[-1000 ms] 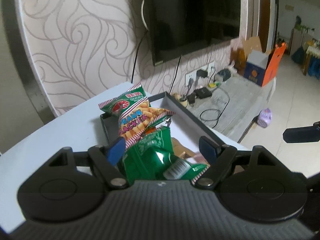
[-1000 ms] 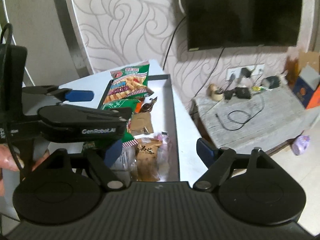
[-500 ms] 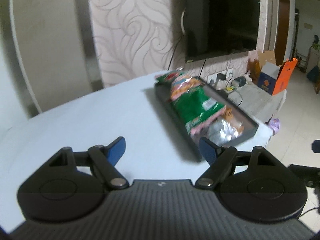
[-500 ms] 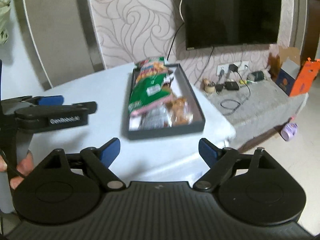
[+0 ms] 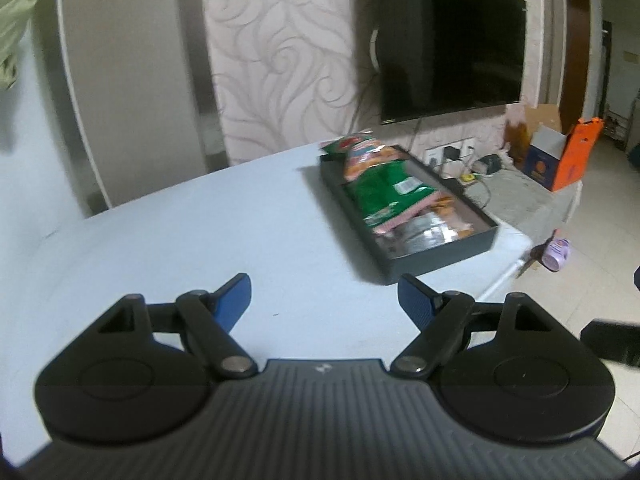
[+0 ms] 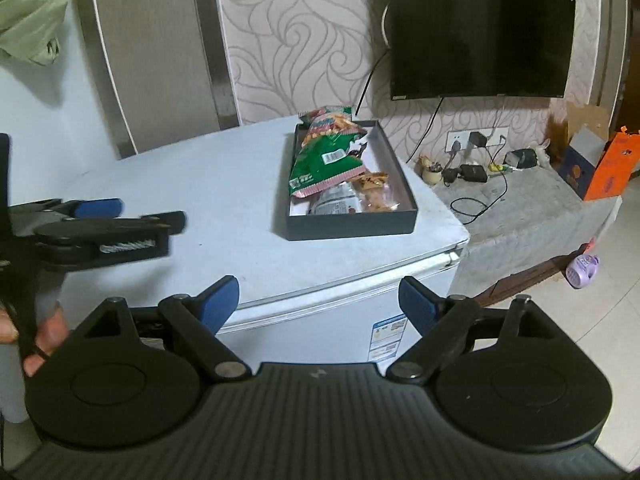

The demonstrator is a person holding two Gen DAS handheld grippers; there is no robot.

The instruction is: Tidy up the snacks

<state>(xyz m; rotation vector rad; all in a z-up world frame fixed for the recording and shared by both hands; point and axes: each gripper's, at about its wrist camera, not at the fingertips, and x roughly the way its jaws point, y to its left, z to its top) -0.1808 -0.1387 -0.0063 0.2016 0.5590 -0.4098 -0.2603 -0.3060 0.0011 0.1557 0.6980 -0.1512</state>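
A dark rectangular box stands on the pale blue tabletop near its far right corner. Inside lie a green snack bag, an orange cracker bag at the far end, and small brown and silvery packets near the front wall. My left gripper hangs open and empty over the bare tabletop, well short of the box. My right gripper sits back over the table's front edge, its jaws opening, nothing between them. The left gripper also shows in the right wrist view.
A wall-mounted TV hangs behind the table. To the right is a low grey bench with cables, chargers and an orange carton. A purple bottle lies on the floor. A hand grips the left tool.
Both grippers have pulled back from the box toward the table's near side, the box now small and distant. The left gripper no longer hovers over the snack bags.
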